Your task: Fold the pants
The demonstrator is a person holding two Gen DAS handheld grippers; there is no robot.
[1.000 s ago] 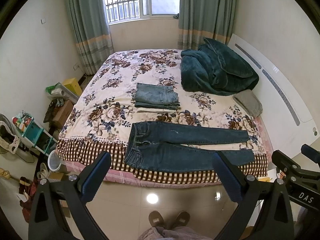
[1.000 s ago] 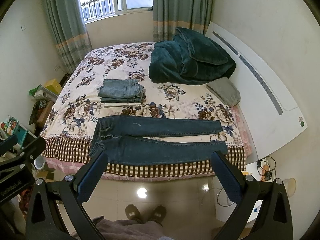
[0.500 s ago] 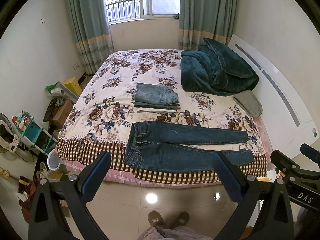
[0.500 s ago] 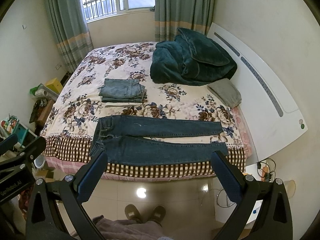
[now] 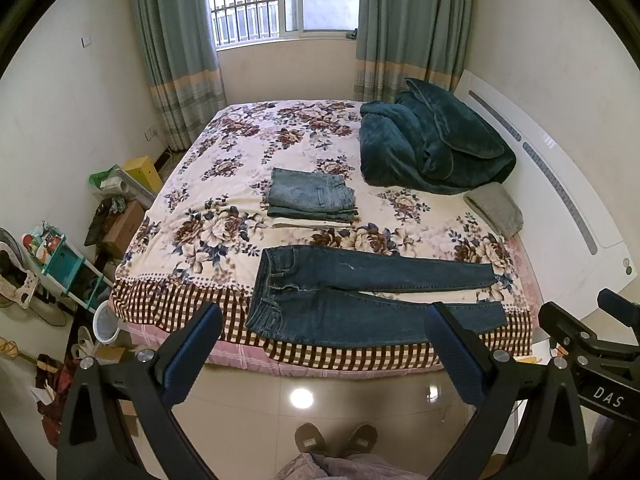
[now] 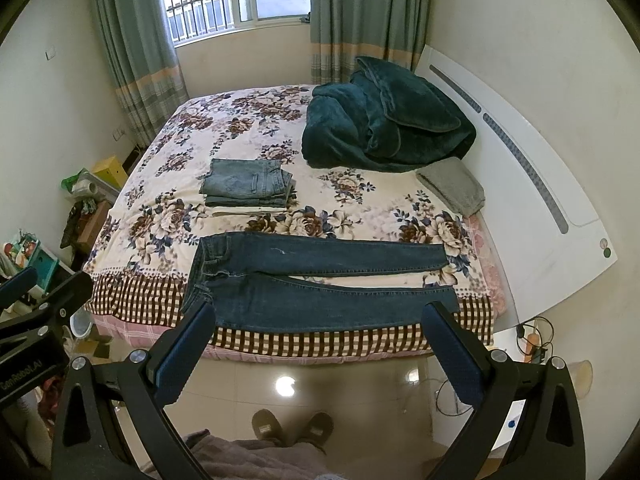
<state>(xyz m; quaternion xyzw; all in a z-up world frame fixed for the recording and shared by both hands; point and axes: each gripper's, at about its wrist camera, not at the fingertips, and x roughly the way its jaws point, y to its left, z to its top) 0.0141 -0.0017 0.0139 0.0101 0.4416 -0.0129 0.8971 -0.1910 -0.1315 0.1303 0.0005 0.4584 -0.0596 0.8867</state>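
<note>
Dark jeans lay flat along the near edge of the bed, waistband left, legs running right. Beyond them sat a stack of folded jeans, with a green blanket far right. The left gripper and the right gripper hung over the floor, jaws wide apart, holding nothing.

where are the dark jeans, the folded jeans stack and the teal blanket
dark jeans (image 5: 360,312): left wrist view, near leg's thigh
folded jeans stack (image 5: 310,192): left wrist view, top pair
teal blanket (image 6: 384,128): right wrist view, middle of the heap
</note>
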